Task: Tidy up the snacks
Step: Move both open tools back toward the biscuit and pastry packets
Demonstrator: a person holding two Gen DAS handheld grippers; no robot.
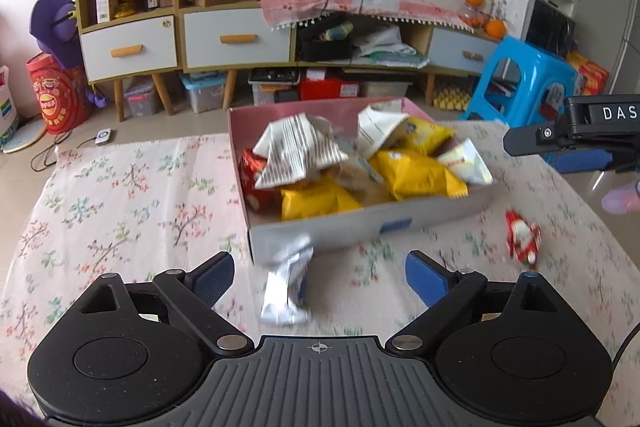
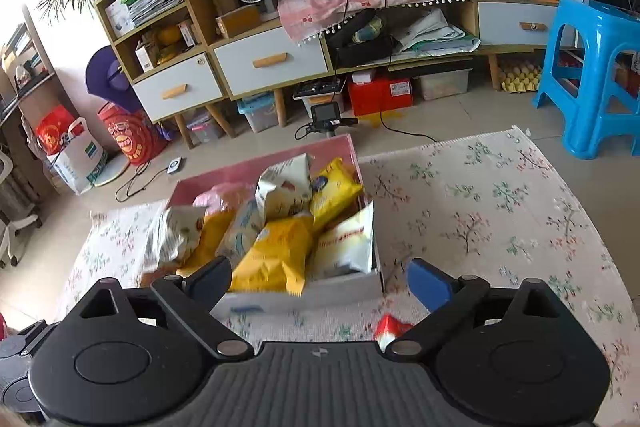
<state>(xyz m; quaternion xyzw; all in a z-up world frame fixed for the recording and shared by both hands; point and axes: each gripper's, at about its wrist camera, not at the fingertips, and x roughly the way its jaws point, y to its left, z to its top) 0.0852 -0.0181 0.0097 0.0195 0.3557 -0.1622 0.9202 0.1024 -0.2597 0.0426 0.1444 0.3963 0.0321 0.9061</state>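
Observation:
A shallow cardboard box [image 1: 360, 231] with a pink inside stands on a floral cloth and holds several snack bags, yellow, white and red. My left gripper [image 1: 319, 273] is open, and a silver-white snack packet [image 1: 287, 285] lies on the cloth between its fingers, against the box's near wall. A red snack packet [image 1: 521, 235] lies on the cloth right of the box. My right gripper [image 2: 319, 281] is open and empty, hovering over the box's near edge [image 2: 340, 289]; the red packet [image 2: 390, 330] shows just under it. The right gripper also shows at the right edge of the left wrist view [image 1: 560, 147].
The floral cloth [image 1: 120, 207] covers the floor around the box. A blue plastic stool [image 2: 596, 75] stands at the right. A low cabinet [image 1: 236, 39] with drawers, storage bins and cables lines the back wall.

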